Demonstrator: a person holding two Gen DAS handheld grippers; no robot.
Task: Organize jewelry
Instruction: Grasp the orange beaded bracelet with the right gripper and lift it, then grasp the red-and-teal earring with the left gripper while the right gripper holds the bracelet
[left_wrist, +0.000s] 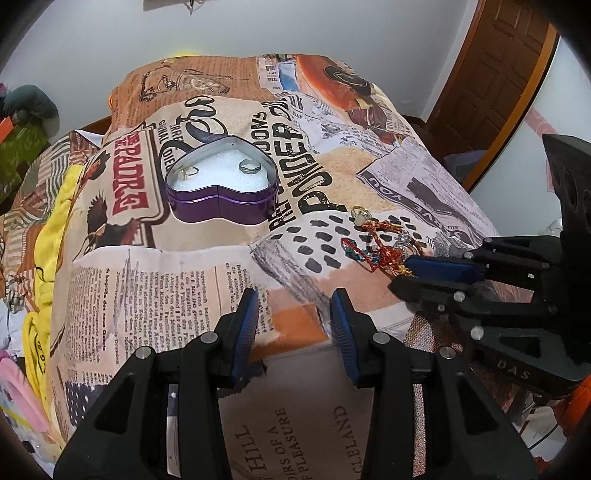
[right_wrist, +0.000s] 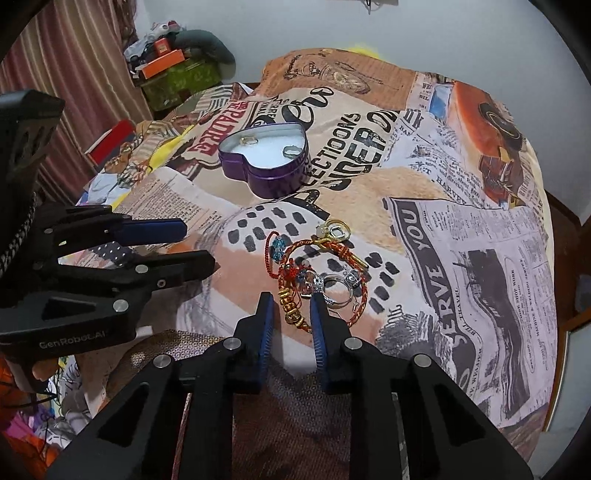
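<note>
A purple heart-shaped tin (left_wrist: 221, 206) with white foam holds a gold ring (left_wrist: 190, 172) and a silver ring (left_wrist: 250, 166); it also shows in the right wrist view (right_wrist: 275, 177). A tangle of red and gold cord bracelets and silver rings (right_wrist: 317, 280) lies on the printed cloth, seen in the left wrist view too (left_wrist: 380, 243). My right gripper (right_wrist: 291, 304) is open, its fingertips straddling the near edge of the tangle. My left gripper (left_wrist: 293, 299) is open and empty, apart from the tin.
A newspaper-print cloth (left_wrist: 207, 280) covers the raised surface. A book (left_wrist: 295, 424) lies under the left gripper. Boxes and clutter (right_wrist: 173, 70) stand at the far left by a curtain. A wooden door (left_wrist: 495, 74) is at the right.
</note>
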